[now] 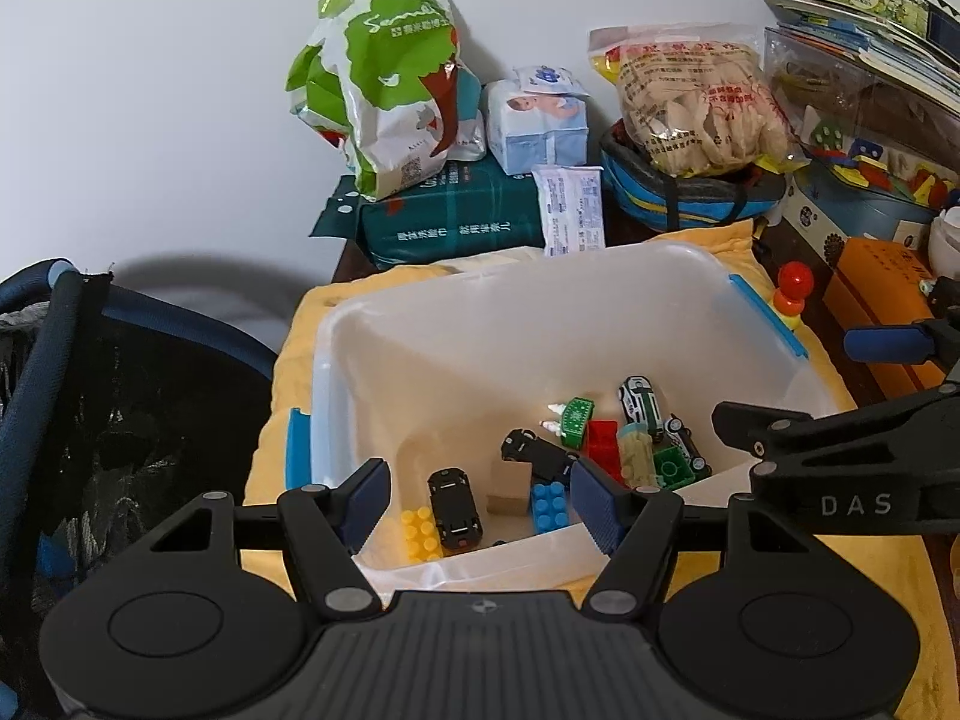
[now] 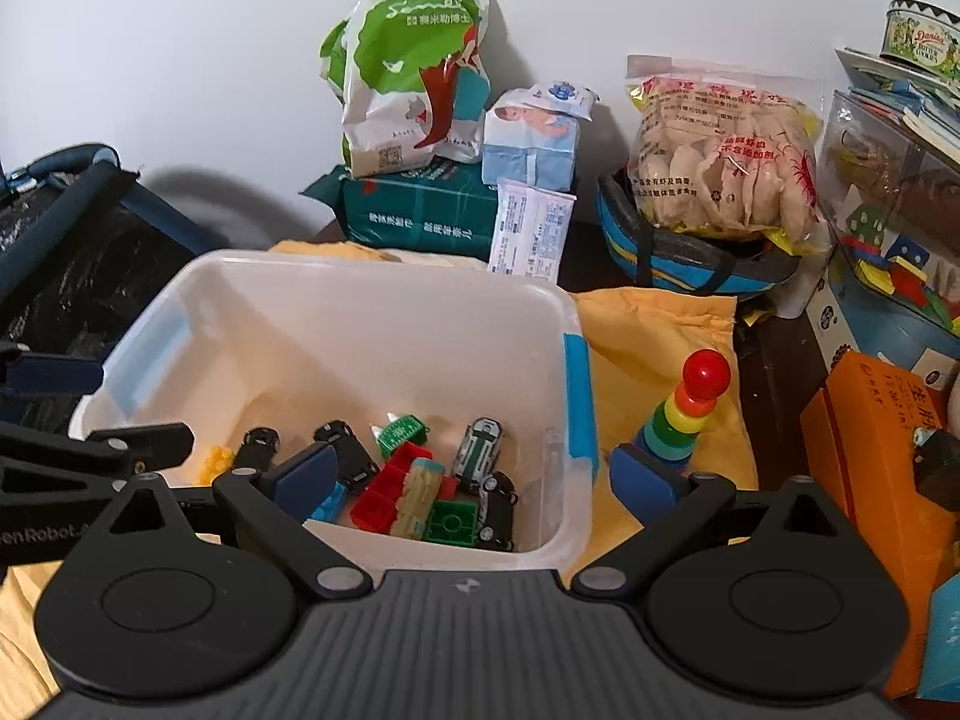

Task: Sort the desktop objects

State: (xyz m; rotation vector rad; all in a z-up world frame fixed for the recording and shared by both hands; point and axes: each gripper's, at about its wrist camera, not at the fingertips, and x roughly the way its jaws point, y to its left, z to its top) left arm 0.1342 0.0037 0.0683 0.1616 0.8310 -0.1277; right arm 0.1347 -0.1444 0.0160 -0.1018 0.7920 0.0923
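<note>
Meanwhile, toy cars and plastic bricks (image 2: 414, 492) fill the translucent plastic bin (image 2: 336, 267); left gripper (image 1: 480, 501) and right gripper (image 2: 474, 474) hover spread, empty, while the rainbow stacking toy (image 2: 684, 420) waits on the desk.

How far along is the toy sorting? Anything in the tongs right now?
Done: toy cars and building blocks already lie in the clear bin, such as the black car and the blue block. In hand: nothing; the left tongs and the right tongs are both open and empty. Left: the ring stacker toy stands outside the bin on the yellow cloth.
</note>
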